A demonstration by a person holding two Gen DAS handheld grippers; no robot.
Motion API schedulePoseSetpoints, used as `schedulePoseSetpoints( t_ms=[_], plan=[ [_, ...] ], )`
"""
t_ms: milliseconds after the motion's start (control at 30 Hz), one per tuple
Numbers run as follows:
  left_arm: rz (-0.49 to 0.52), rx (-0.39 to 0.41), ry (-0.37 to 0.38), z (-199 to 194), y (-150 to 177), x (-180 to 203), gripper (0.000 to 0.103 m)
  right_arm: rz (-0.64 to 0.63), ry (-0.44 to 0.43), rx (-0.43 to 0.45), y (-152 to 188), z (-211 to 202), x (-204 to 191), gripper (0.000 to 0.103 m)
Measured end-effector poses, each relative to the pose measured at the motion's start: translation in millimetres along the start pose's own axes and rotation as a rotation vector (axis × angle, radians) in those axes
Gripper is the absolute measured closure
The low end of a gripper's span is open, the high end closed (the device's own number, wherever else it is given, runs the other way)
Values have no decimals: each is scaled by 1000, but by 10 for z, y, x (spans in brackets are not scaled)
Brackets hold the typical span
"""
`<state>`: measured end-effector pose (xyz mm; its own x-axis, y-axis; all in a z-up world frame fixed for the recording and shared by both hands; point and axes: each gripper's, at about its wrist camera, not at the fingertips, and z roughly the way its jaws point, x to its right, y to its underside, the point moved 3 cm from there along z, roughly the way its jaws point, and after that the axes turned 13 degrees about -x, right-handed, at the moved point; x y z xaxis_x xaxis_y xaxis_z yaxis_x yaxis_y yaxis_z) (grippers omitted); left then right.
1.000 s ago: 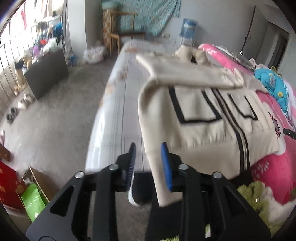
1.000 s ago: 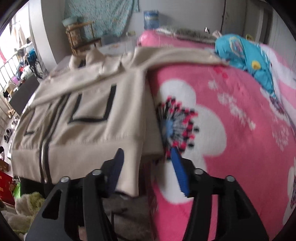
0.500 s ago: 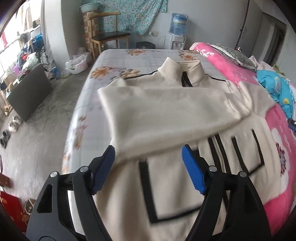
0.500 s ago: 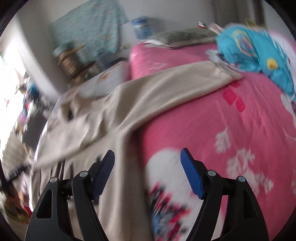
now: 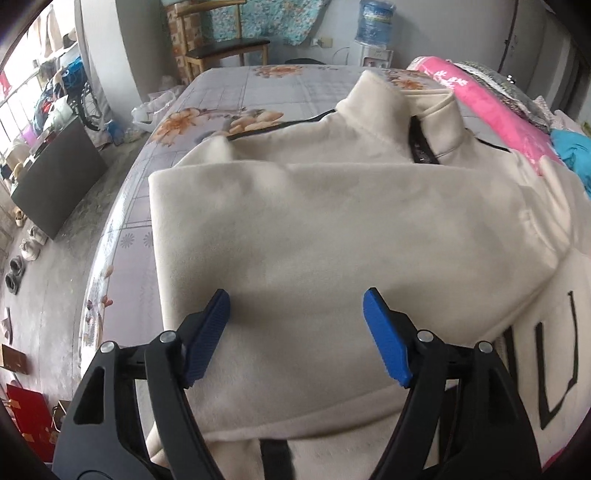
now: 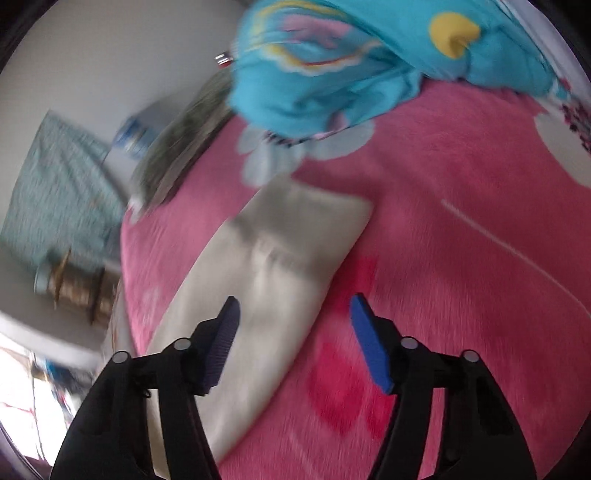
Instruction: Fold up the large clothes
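Left wrist view. Left gripper (image 5: 295,336) poised low over the jacket (image 5: 332,236), jaws spread wide, nothing between the blue pads (image 5: 208,334). Jacket spread front-up across the bed (image 5: 258,88), collar (image 5: 402,110) at the far end, zip running toward the camera. One sleeve (image 5: 314,221) folded across the chest, lying flat, probably placed there to narrow the garment before the body is folded. Black pocket outline (image 5: 565,369) exposed at the right, below the sleeve. Chair (image 5: 225,48) and water bottle (image 5: 376,18) against the far wall.

Right wrist view, blurred by motion. Right gripper (image 6: 295,339) likewise agape and empty, aimed along the other sleeve (image 6: 273,288). That sleeve stretched out flat over the pink blanket (image 6: 461,240), cuff (image 6: 317,210) at its far end, clear of the blue cloth (image 6: 351,59) heaped beyond. Left pad above the sleeve's fabric, right pad above the blanket beside it; contact with either not discernible. Sleeve apparently left extended as the next part to be taken up, the gripper's line suggesting an approach toward the cuff for the matching fold across the chest.
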<state>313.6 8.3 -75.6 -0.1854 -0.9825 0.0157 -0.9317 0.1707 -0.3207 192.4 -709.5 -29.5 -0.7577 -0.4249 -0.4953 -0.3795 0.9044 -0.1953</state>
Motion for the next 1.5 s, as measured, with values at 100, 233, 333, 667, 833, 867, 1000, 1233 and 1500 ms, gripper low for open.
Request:
schedulePoseSetpoints(
  t_ms=[100,233,333,667,833,867,1000,1233,1500],
  plan=[
    [6,7,-12,20,-4,17,32,45,-3,27,-169,140,64,51],
    [7,8,-21,37,-5,24,32,83,-15,41,-288,296,151,65],
    [9,6,-20,34,-9,21,32,97,-40,58,-305,273,204,93],
    [31,45,-22,27,13,40,31,-198,-55,214,64,-683,-722,95],
    [-8,74,28,-122,45,-26,31,-448,-97,282,651,-1324,-1737,95],
    [-20,90,45,-212,73,-57,31,-496,-109,288,793,-1414,-1928,95],
    [-18,128,89,-545,259,-147,31,-650,-158,279,1437,-1649,-2577,95],
    [-21,158,178,-876,669,-419,31,-897,-327,174,2860,-1479,-3597,95],
    [-12,164,391,-956,935,-537,31,-1221,-406,-466,4891,-128,-4084,52]
  ],
)
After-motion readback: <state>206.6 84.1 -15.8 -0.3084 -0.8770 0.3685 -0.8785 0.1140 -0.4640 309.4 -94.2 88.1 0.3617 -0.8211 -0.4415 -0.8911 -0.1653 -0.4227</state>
